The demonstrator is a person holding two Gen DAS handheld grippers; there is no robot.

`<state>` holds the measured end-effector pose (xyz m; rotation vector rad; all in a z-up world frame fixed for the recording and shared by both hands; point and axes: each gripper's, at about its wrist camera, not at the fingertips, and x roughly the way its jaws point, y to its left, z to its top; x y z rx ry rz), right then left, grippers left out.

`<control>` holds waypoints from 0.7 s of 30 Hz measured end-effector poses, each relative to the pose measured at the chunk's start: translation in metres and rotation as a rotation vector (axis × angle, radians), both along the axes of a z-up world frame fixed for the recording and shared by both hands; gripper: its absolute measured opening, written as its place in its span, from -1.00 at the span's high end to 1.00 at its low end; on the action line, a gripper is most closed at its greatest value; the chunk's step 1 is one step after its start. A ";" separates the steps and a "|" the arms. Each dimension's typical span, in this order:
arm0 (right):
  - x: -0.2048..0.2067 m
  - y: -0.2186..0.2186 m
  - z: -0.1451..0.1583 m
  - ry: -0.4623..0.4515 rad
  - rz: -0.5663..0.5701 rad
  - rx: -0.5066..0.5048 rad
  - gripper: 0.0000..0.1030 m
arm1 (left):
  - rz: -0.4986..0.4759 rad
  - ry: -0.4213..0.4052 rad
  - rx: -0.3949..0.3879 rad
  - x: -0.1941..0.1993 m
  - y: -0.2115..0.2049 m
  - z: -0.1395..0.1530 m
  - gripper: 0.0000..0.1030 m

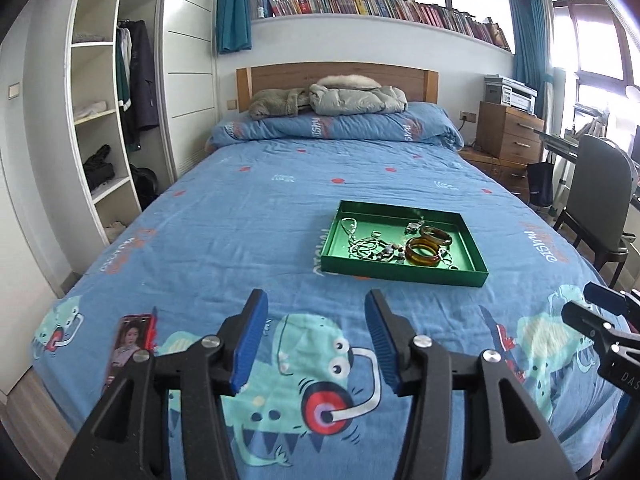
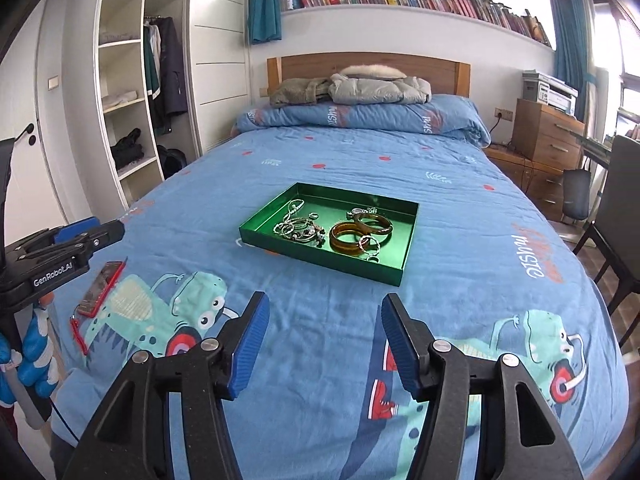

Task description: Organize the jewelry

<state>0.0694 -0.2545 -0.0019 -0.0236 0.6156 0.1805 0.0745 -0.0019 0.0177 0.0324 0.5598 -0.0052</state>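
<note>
A green tray (image 1: 400,274) (image 2: 320,258) lies on the blue bedspread. In it are two amber bangles (image 1: 422,252) (image 2: 350,239), silver chains and rings (image 1: 370,246) (image 2: 298,228). My left gripper (image 1: 316,304) is open and empty above the bed's near end, well short of the tray and to its left. My right gripper (image 2: 324,308) is open and empty, also short of the tray. The right gripper shows at the right edge of the left wrist view (image 1: 600,312), and the left gripper shows at the left edge of the right wrist view (image 2: 80,236).
A red-cased phone (image 1: 130,344) (image 2: 100,288) lies on the bed at the near left. Folded jackets (image 1: 356,96) sit by the headboard. A wardrobe (image 1: 104,120) stands left of the bed; a chair (image 1: 596,200) and drawers (image 1: 508,132) stand right.
</note>
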 end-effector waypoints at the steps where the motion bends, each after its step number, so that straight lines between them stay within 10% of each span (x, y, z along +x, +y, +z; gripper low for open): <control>1: -0.005 0.000 0.000 -0.003 -0.002 0.001 -0.12 | 0.011 -0.007 0.011 -0.007 0.001 0.001 0.00; 21: -0.047 -0.008 -0.002 -0.027 -0.032 0.004 -0.25 | -0.033 -0.074 0.017 -0.060 -0.004 0.009 -0.04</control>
